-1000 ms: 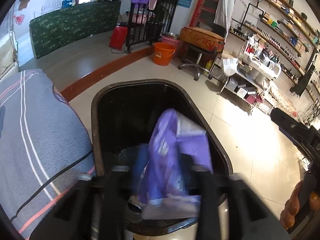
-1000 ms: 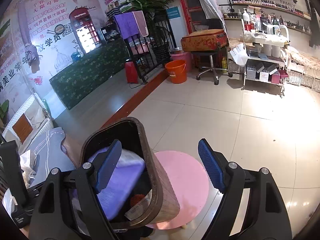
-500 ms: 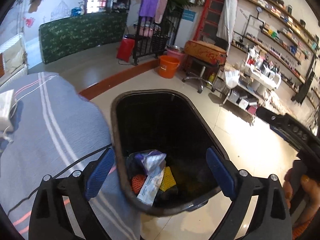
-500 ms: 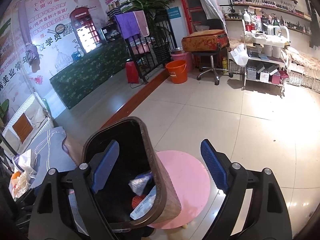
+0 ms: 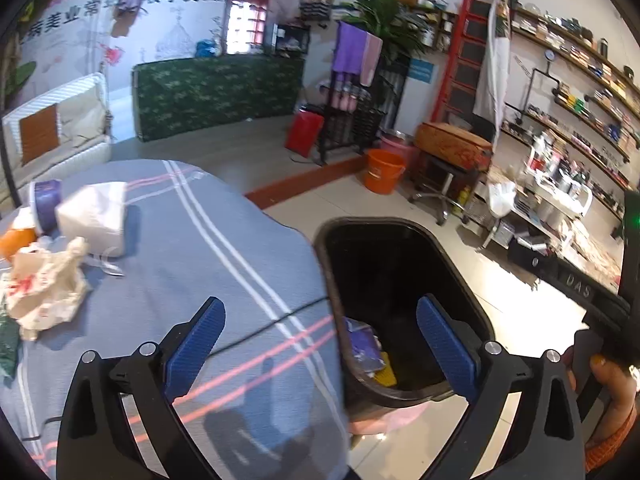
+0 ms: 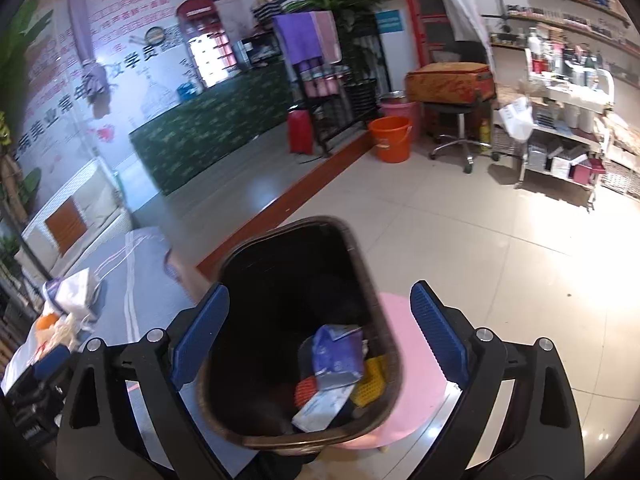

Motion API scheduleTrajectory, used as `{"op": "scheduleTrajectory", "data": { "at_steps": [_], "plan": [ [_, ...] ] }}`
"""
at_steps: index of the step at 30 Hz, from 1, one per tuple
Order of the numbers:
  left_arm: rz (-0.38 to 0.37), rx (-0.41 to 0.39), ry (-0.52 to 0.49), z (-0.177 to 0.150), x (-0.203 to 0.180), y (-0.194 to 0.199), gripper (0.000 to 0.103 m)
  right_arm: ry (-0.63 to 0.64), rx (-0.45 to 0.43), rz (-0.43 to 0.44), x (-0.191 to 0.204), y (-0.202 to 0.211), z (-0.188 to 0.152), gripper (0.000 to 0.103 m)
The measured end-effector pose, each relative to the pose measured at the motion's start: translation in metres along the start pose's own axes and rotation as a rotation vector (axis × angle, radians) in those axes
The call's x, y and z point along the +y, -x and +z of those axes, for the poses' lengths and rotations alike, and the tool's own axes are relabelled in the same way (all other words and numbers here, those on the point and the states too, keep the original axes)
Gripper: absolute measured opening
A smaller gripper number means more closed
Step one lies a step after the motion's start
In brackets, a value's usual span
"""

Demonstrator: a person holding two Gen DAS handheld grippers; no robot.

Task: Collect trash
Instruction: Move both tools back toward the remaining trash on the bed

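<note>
A dark bin [image 5: 400, 226] stands beside a table under a grey striped cloth [image 5: 200, 240]. Inside the bin [image 6: 394, 344] lie a purple wrapper [image 6: 338, 350], a white packet and orange and yellow bits. My left gripper [image 5: 320, 320] hovers over the table edge and the bin's rim, its jaws still opening and nothing between them. My right gripper [image 6: 320, 308] hangs above the bin, jaws opening too, and grips nothing. On the table's far left lie crumpled paper [image 5: 44, 292], a white bag [image 5: 94, 216], a purple cup [image 5: 46, 204] and an orange item [image 5: 14, 240].
The bin rests on a pink stool [image 6: 412, 360]. A person's hand [image 5: 608, 380] holds the right gripper's handle at the lower right. Farther back are an orange bucket [image 6: 390, 138], a swivel stool [image 6: 460, 120] and a stocked trolley [image 6: 568, 148] on the tiled floor.
The purple wrapper left my left gripper and fell into the bin. The left jaws spread wide and that view swung left over the table. The right jaws widened.
</note>
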State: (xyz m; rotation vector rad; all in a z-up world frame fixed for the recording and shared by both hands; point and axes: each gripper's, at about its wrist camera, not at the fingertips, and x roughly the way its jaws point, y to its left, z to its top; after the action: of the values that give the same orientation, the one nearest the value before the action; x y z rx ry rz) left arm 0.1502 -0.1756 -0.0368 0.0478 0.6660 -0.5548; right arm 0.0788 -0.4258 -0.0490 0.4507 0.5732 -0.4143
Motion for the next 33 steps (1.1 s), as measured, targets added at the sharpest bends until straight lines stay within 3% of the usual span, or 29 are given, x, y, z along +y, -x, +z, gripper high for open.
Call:
{"op": "scheduleTrajectory", "data": {
  "at_steps": [9, 33],
  "plan": [
    [0.077, -0.046, 0.081, -0.010, 0.043, 0.030, 0.096, 0.106, 0.051, 0.102, 0.056, -0.006, -0.017, 0.092],
    [0.337, -0.040, 0.223, -0.054, 0.163, 0.102, 0.096, 0.404, 0.182, 0.407, 0.205, -0.002, -0.065, 0.092]
  ]
}}
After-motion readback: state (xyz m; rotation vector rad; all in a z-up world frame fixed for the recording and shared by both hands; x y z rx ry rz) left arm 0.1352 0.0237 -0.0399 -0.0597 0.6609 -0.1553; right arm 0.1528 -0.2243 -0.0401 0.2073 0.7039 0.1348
